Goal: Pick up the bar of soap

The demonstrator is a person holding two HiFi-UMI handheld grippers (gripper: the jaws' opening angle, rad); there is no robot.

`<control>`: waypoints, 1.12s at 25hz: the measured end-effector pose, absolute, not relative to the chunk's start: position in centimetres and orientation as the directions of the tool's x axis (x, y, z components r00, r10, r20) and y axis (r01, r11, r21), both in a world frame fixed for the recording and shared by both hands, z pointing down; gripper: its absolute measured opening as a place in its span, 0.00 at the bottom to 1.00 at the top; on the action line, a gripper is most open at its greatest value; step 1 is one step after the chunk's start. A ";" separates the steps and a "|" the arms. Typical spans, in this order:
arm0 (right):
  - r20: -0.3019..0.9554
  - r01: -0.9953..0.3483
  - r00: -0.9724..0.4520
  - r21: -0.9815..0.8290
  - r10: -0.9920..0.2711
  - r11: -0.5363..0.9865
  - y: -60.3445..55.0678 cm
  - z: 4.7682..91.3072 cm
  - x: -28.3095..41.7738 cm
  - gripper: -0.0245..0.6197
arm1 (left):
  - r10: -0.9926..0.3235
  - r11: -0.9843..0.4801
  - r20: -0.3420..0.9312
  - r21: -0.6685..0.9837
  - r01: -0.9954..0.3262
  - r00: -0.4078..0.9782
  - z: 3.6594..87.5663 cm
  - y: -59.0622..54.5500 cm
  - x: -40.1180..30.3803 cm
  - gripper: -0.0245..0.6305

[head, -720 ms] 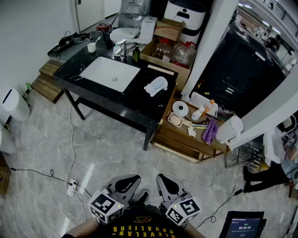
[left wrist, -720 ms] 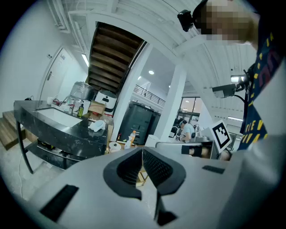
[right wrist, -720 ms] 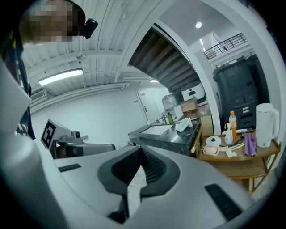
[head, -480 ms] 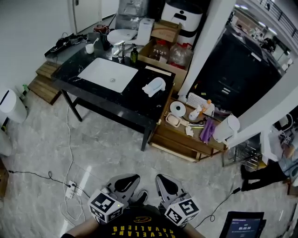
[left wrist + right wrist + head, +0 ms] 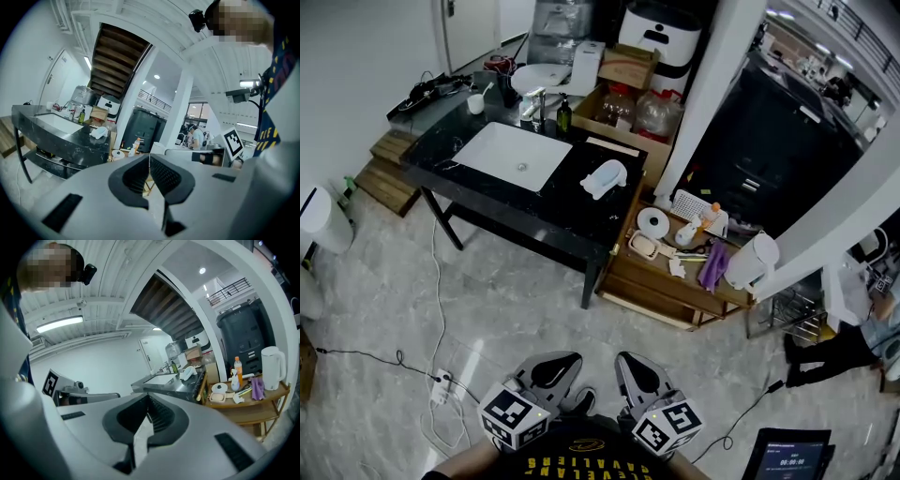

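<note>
The left gripper [image 5: 149, 157] has its jaws pressed together on nothing, and so does the right gripper [image 5: 149, 401]. Both sit side by side against the person's body, tipped slightly down. What seems to be the bar of soap [image 5: 645, 246] lies in a dish at the low wooden counter's [image 5: 670, 302] left end, well apart from both grippers. The approach has not yet begun. The next move calls for stepping closer and opening one pair of jaws.

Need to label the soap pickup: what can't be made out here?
- Soap: head view, dish on wooden shelf too small to show contents.
- Shelf, left gripper view: mostly behind shut left tongs.
- Tablet screen, head view: print too small, cut by bottom edge.
</note>
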State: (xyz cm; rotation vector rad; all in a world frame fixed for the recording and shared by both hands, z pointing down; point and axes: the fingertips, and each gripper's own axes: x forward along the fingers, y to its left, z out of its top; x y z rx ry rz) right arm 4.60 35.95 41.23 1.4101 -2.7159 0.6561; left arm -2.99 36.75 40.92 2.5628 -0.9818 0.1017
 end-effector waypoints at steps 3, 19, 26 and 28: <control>0.190 -0.780 -0.602 -0.347 -0.776 0.520 35.7 41.3 5.2 0.05 | -0.636 -0.673 0.209 0.321 -0.666 0.743 41.2 36.7 -2.1 0.06; 0.216 -0.753 -0.632 -0.398 -0.744 0.524 30.8 42.6 3.9 0.05 | -0.628 -0.660 0.256 0.324 -0.678 0.735 42.1 32.3 -3.0 0.06; 0.224 -0.795 -0.576 -0.376 -0.786 0.475 26.0 41.9 2.9 0.05 | -0.580 -0.711 0.227 0.328 -0.622 0.782 41.3 26.8 -4.2 0.06; 0.227 -0.810 -0.554 -0.371 -0.801 0.454 24.7 41.8 2.8 0.05 | -0.569 -0.723 0.216 0.328 -0.608 0.793 41.0 25.2 -4.6 0.06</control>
